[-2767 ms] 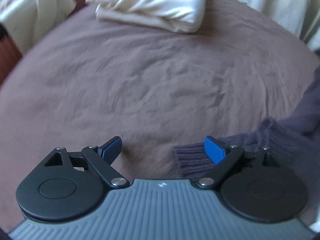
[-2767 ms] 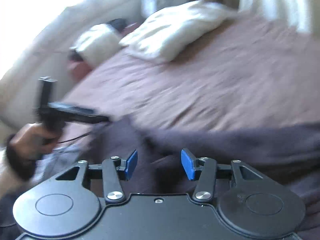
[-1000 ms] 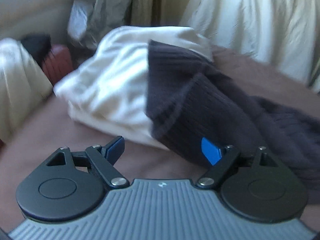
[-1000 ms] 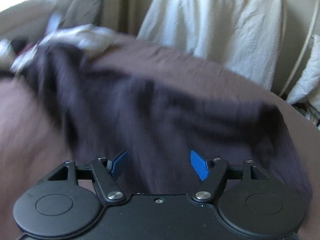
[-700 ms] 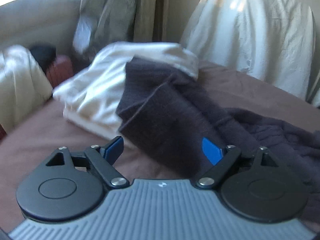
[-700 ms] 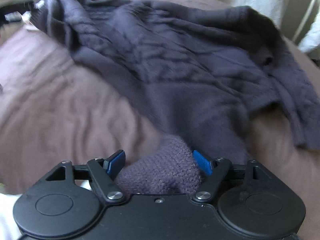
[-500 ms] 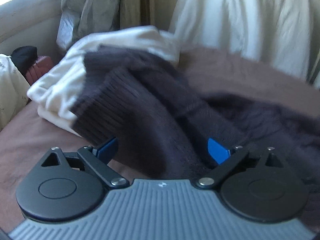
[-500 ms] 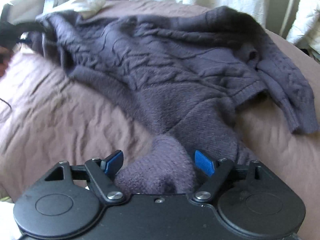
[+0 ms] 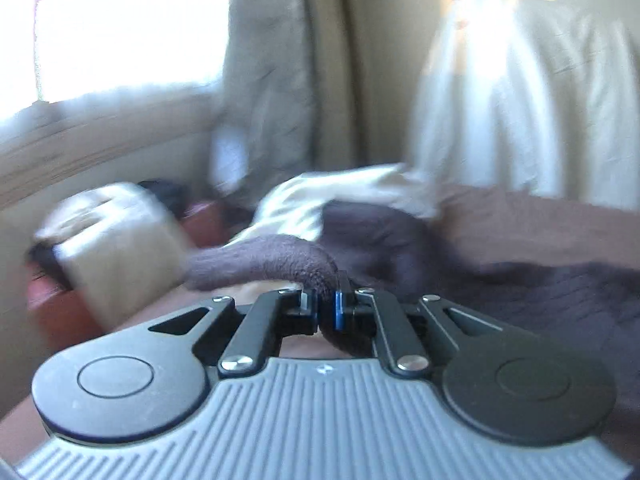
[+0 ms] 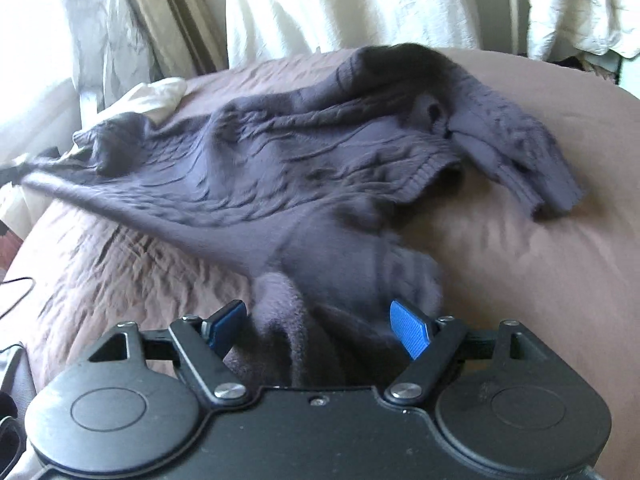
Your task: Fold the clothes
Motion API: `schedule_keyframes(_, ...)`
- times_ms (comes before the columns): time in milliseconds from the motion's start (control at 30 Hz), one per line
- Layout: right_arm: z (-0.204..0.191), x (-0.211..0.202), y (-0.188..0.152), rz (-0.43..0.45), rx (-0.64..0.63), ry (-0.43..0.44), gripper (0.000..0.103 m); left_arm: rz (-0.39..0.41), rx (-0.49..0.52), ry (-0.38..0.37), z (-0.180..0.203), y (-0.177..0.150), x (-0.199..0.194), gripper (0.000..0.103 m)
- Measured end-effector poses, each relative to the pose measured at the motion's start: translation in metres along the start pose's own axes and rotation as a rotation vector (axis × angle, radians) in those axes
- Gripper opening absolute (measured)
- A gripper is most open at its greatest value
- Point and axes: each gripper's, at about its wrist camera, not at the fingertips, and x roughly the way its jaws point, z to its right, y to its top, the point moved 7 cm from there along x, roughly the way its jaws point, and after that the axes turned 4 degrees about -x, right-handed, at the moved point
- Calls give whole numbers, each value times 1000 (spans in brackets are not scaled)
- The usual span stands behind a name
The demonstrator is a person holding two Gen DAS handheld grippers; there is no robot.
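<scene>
Sweater: dark purple cable-knit sweater (image 10: 280, 168) sprawls across the middle of the bed, crumpled, one sleeve (image 10: 516, 152) flung out toward the bed's right edge.
Bed: brown cover (image 10: 520, 264), wrinkled, bare along the right side and near the left edge.
Left gripper: left gripper (image 9: 326, 312) has its jaws pinched tight on a fold of the sweater (image 9: 280, 260); the knit bulges up over the blue pads and trails off to the right across the bed.
Left-side pull: in the right wrist view the sweater's far left end is drawn out to a thin point at the bed's left edge; what holds it there is too blurred to tell.
Right gripper: right gripper (image 10: 316, 328) has its jaws wide, blue pads (image 10: 410, 334) apart, a bunch of the sweater's near end lying between them, neither pad pressing on it.
Pillow: cream pillow (image 9: 340, 196) sits at the far left corner of the bed, the sweater's edge lapping onto it.
Background: pale drapes (image 10: 360, 0) hang behind the bed; window glare (image 9: 120, 28) washes out the left wrist view's upper left.
Sharpness: left wrist view is heavily blurred.
</scene>
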Motion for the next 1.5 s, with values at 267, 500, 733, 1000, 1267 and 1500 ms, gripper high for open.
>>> schedule_keyframes(267, 30, -30, -46, 10, 48, -71, 87, -388, 109, 31, -13, -92, 42, 17)
schedule_keyframes(500, 48, -41, -69, 9, 104, -32, 87, -167, 231, -144, 55, -18, -50, 64)
schedule_keyframes(733, -4, -45, -43, 38, 80, 177, 87, -280, 314, -542, 199, -25, -115, 72)
schedule_keyframes(1000, -46, 40, -21, -115, 83, 147, 63, -390, 225, -705, 297, -108, -141, 72)
schedule_keyframes(1267, 5, -55, 56, 273, 69, 38, 4, -247, 146, -716, 272, -104, -135, 70)
schedule_keyframes(1500, 96, -66, 25, 201, 67, -365, 4, -326, 202, -778, 290, -132, -135, 72)
